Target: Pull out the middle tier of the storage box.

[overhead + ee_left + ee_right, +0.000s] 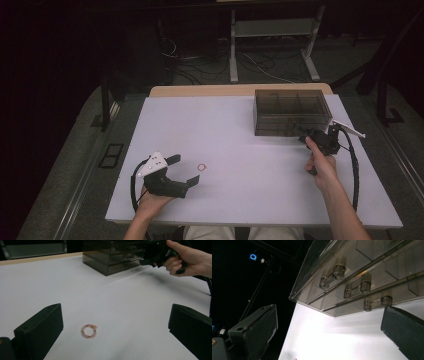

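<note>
Lying on the white table (240, 165), between the wide-spread jaws of the left gripper (185, 170): pink bead ring (89, 330). Hovering spread before the smoky drawer box (291, 112): right gripper (304, 133). No writing readable.

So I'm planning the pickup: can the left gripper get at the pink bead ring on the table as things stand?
Probably yes. The left gripper is open, and the bead ring lies flat on the bare white table just ahead, between the jaws' line. Nothing stands between them; the drawer box sits far off.

Glossy smoked-plastic drawer box (291, 112) on matt white table (240, 150).
</note>
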### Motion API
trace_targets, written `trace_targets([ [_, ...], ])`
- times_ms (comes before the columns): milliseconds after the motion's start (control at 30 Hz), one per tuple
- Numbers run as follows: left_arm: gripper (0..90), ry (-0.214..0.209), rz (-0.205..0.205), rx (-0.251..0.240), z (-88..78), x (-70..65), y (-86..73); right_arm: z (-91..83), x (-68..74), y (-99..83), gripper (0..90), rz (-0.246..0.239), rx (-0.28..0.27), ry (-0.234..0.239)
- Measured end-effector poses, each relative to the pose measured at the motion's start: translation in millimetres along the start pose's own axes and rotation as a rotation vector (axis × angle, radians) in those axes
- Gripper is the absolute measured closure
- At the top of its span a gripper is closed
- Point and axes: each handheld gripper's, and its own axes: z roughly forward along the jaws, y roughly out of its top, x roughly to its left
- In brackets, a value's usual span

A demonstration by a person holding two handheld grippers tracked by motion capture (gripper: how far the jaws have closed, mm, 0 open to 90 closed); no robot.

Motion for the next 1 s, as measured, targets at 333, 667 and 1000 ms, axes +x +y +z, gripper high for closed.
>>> trace_targets([
  [333,0.0,-0.004,0.001,0.003,0.5,0.3,-0.1,1.1,-1.9,-0.2,17.3,0.051,-0.055,-0.043],
  [667,0.0,-0.003,0.003,0.007,1.6,0.5,-0.3,3.9,-3.6,-1.3,24.0,0.095,-0.076,-0.067],
  [1000,0.0,-0.003,0.006,0.010,1.6,0.7,-0.1,3.2,-10.9,-7.7,46.5,0.202,-0.124,-0.102],
])
